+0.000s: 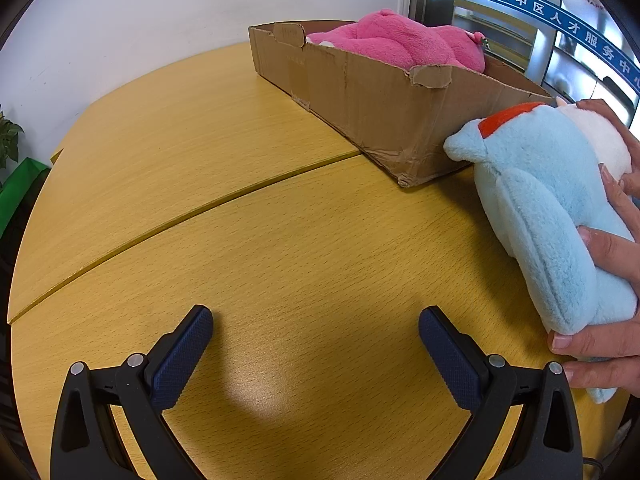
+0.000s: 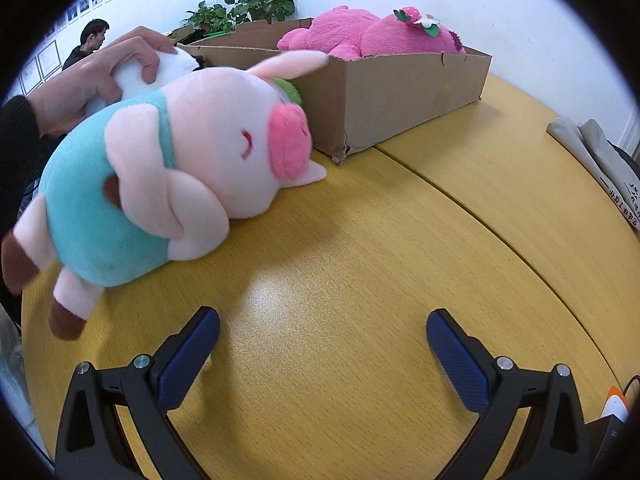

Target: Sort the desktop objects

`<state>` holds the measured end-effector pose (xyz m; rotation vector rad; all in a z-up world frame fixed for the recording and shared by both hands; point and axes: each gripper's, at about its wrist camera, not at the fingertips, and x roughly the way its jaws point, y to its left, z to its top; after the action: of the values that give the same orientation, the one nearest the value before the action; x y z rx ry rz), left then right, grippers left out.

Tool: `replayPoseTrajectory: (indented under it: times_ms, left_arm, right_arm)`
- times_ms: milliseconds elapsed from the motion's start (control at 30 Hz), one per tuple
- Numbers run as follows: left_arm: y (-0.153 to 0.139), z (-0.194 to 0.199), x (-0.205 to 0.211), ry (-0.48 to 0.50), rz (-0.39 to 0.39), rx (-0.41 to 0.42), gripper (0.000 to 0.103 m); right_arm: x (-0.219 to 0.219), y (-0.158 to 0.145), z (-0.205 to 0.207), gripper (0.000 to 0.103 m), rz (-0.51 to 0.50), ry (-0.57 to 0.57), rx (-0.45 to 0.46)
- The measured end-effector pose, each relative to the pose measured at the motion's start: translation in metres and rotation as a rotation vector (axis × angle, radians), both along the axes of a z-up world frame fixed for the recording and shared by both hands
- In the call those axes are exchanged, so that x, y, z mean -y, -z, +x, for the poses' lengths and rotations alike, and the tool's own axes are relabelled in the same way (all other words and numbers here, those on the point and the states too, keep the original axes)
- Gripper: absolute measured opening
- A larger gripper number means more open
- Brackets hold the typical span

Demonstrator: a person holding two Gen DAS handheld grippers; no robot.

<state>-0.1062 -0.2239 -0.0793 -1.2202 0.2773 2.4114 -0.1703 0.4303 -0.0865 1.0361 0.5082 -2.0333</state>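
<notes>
Both claws hang released over bare wood: the left gripper (image 1: 316,332) and the right gripper (image 2: 323,334) each have their blue-padded fingers spread wide with nothing between them. On the yellow table (image 2: 360,280), a shallow cardboard box (image 2: 400,92) with torn rims sits at the far side, and a pink plush toy (image 2: 360,36) lies inside it, rising above the walls, with a strawberry-and-flower ornament on its head. Outside the box, a pig plush (image 2: 180,160) in a teal shirt lies on its side on the tabletop, its snout near the box's corner. A person's hand (image 2: 100,76) presses on a white plush (image 2: 160,68) behind the pig. In the left wrist view, bare hands (image 1: 612,240) hold a light-blue plush (image 1: 552,208) just beside the box's near corner.
</notes>
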Motion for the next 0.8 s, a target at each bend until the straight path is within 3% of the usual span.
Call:
replayPoseTrajectory:
  times_ms: [800]
  left_arm:
    - [0.0000, 0.0007, 0.0005, 0.000, -0.001, 0.001, 0.103]
  right_arm:
    - [0.0019, 0.0003, -0.0018, 0.103, 0.000, 0.001, 0.001]
